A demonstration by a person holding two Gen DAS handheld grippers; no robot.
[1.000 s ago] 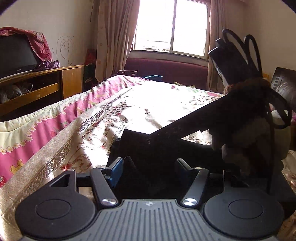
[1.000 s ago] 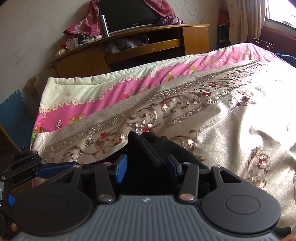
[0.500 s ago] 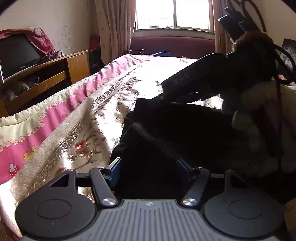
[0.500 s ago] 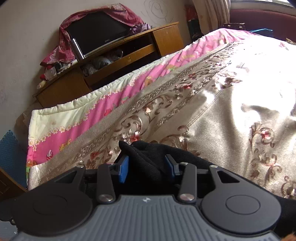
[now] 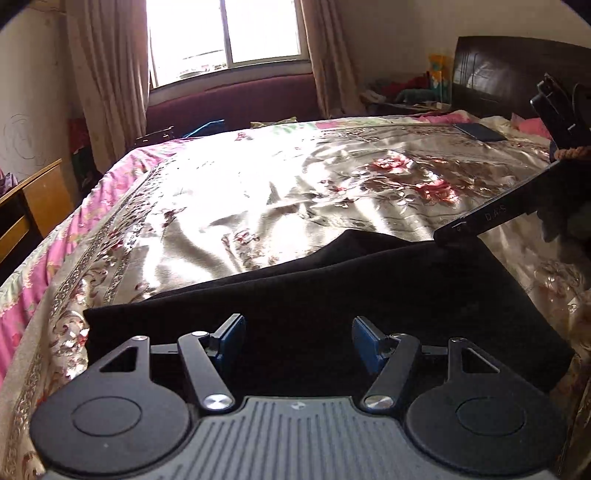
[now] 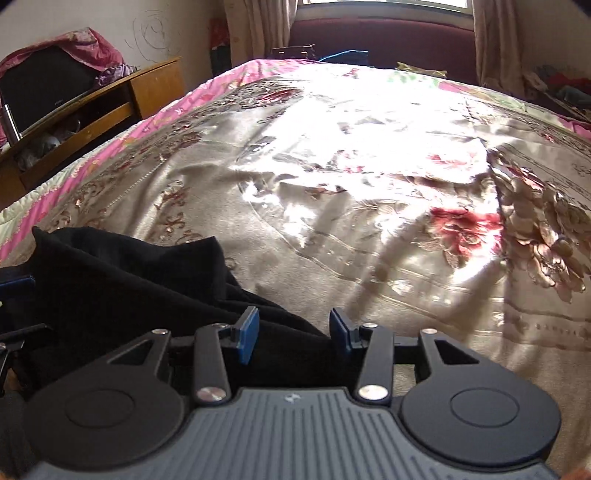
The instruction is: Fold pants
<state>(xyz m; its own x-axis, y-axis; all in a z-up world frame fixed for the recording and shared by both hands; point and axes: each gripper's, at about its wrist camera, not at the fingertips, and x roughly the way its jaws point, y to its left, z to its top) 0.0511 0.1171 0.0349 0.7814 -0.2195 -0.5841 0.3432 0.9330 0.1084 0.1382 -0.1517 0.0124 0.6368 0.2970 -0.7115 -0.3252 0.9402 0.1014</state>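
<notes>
The black pants (image 5: 332,295) lie folded on the bed's floral satin cover (image 5: 277,192). My left gripper (image 5: 298,341) is open, its blue pads apart just over the pants' near edge, holding nothing. The right gripper's body (image 5: 517,210) shows at the right, over the pants' far corner. In the right wrist view the pants (image 6: 129,280) lie bunched at the lower left. My right gripper (image 6: 293,334) is open over their edge, with black cloth between and below the pads.
A wooden TV cabinet (image 6: 92,107) stands left of the bed. A dark headboard (image 5: 509,70) and a dark flat object (image 5: 480,132) on the cover are at the far right. A window (image 5: 225,33) with curtains and a maroon sofa (image 5: 236,103) lie beyond.
Both grippers were shut on the pants and carried them over. Now the pants lie flat on the cover and both grippers have opened and let go.
</notes>
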